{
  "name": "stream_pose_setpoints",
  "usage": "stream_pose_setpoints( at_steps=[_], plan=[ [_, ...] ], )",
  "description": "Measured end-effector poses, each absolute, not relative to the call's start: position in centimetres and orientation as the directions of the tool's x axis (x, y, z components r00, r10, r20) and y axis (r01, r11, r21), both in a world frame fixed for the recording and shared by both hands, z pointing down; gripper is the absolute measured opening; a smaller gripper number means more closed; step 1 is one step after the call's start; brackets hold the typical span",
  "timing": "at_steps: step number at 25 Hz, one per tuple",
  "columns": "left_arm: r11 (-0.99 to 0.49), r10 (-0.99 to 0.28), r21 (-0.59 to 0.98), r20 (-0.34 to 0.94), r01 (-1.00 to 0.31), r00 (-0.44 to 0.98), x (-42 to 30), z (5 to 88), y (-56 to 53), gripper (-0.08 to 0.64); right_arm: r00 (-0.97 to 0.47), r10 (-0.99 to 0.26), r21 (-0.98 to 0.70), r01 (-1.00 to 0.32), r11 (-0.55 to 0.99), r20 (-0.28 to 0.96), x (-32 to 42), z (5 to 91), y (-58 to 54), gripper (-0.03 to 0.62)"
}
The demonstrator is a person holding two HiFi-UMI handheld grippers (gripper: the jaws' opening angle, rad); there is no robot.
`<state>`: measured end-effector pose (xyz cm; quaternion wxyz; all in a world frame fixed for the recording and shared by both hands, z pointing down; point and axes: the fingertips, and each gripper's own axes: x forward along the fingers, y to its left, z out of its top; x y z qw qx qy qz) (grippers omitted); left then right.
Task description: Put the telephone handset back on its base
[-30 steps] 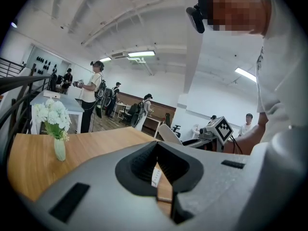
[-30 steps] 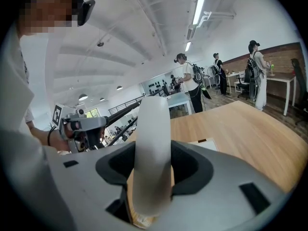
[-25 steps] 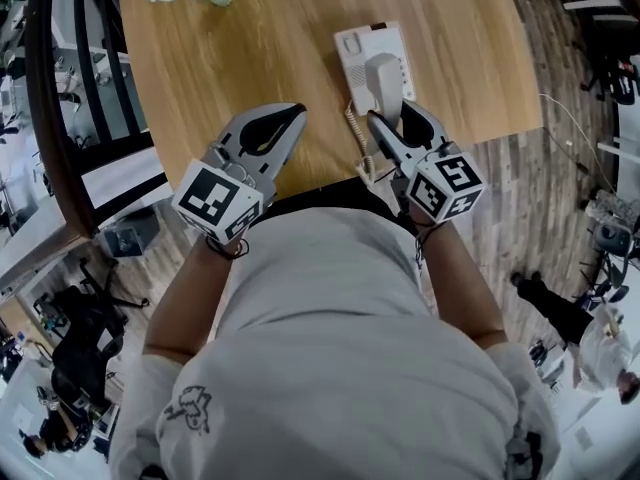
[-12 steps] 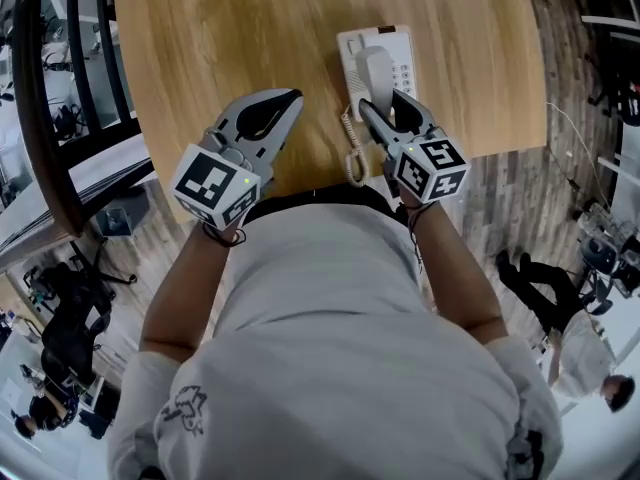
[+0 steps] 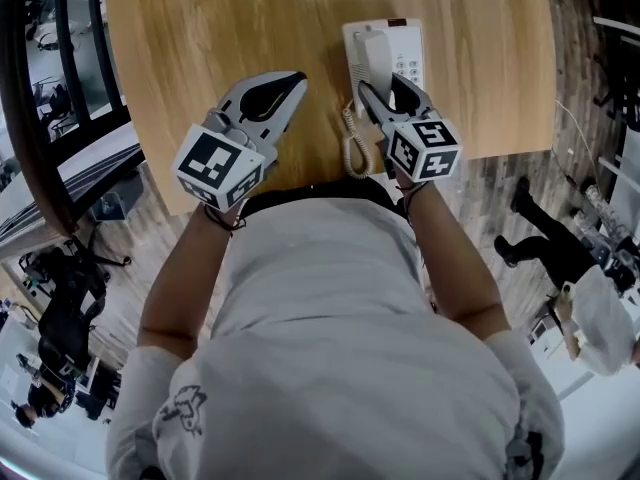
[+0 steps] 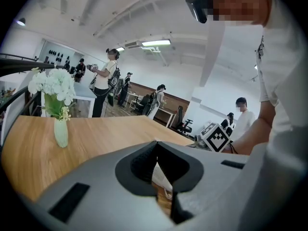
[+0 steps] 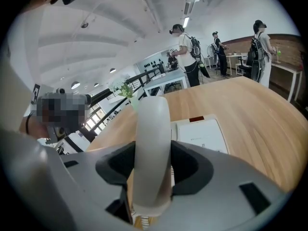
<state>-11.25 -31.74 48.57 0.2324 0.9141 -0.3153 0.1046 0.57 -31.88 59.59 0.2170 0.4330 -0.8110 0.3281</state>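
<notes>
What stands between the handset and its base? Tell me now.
Nothing visible does. The right gripper holds the handset directly over the left side of the base. The coiled cord lies by the base's near corner, out of the way.

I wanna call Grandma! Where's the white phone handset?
In the head view, right of centre, the right gripper holds the white plastic handset over its white base.
</notes>
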Motion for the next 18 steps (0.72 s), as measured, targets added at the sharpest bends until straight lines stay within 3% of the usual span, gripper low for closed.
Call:
stream_pose_setpoints(
  at_steps=[18],
  plan=[
    [-0.668,-0.501,0.424,0.351,-0.612,0.791,-10.3,51.3,-33.4,0.006,-0.414,-0.53,-0.262,-0.903,0.34,0.74,0.5,64.2,-33.9,0.224]
  ],
)
